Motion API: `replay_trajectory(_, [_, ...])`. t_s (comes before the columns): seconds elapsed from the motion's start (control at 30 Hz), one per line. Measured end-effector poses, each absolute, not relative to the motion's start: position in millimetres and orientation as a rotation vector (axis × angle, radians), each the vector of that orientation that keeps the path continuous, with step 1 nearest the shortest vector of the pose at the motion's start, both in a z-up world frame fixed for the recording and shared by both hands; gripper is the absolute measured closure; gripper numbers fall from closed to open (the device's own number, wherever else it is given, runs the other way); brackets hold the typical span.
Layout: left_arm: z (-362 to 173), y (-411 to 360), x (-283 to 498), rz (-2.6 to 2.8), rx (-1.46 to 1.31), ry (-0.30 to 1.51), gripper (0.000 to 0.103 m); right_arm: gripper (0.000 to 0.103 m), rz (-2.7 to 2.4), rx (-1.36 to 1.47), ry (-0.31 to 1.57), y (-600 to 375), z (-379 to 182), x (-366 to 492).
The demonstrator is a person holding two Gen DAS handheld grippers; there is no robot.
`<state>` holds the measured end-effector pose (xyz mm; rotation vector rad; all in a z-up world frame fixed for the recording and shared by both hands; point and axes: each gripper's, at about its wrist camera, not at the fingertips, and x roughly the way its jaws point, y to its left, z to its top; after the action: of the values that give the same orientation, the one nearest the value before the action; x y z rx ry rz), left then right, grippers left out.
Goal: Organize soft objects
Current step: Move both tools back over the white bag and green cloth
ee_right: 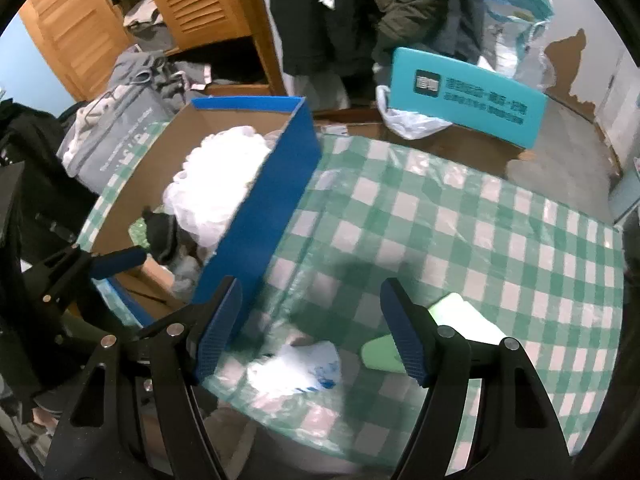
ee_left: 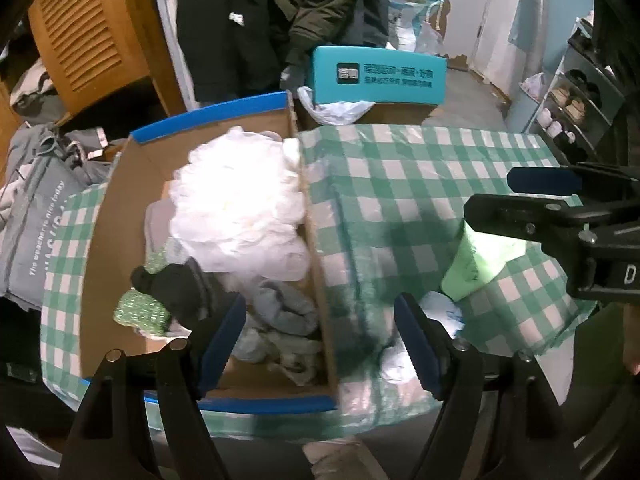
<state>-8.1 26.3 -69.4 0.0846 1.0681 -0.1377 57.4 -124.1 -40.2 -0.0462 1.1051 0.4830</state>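
Soft objects crowd the blue-edged cardboard box (ee_left: 120, 208) on the green-and-white checked plastic tablecloth (ee_left: 400, 184): a puffy white plastic-bag bundle (ee_left: 236, 208), a black knitted sock (ee_left: 176, 284), a green patterned cloth (ee_left: 140, 312) and a crumpled grey sock (ee_left: 284, 312) all lie inside it, evidently the collecting place for the task. The left gripper (ee_left: 320, 340) hangs released and empty with its blue pads spread, straddling the near right wall of the box, so that the grey sock sits just ahead of its left pad and the box's interior opens up to the front and left. The right gripper (ee_right: 312, 328) is likewise parted and holds nothing, tilted down over the cloth just to the right of the box. Between and just ahead of its pads lies a crumpled white plastic bag with blue print (ee_right: 300, 368), apart from both pads; a pale green folded soft item (ee_right: 456, 316) rests close beside its right pad. Both pieces remain outside the box, which suggests they are the next to be gathered; the thin white bag, lying flat, may slip from a shallow pinch.
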Motion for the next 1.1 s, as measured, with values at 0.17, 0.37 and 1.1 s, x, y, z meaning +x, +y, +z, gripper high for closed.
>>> replay_trajectory(0.17, [-74,4,-14,-0.185,0.119,1.083,0.025,0.03,0.431,-0.038,1.11,-148,-46,54])
replay_trajectory(0.37, [-82,-24,-17,-0.231,0.165,1.108,0.025,0.03,0.367,0.0,1.137,-180,-60,51])
replay_trajectory(1.1, [-149,-70,-18,-0.302,0.231,1.251,0.023,0.03,0.267,0.042,1.233,-231,-102,46])
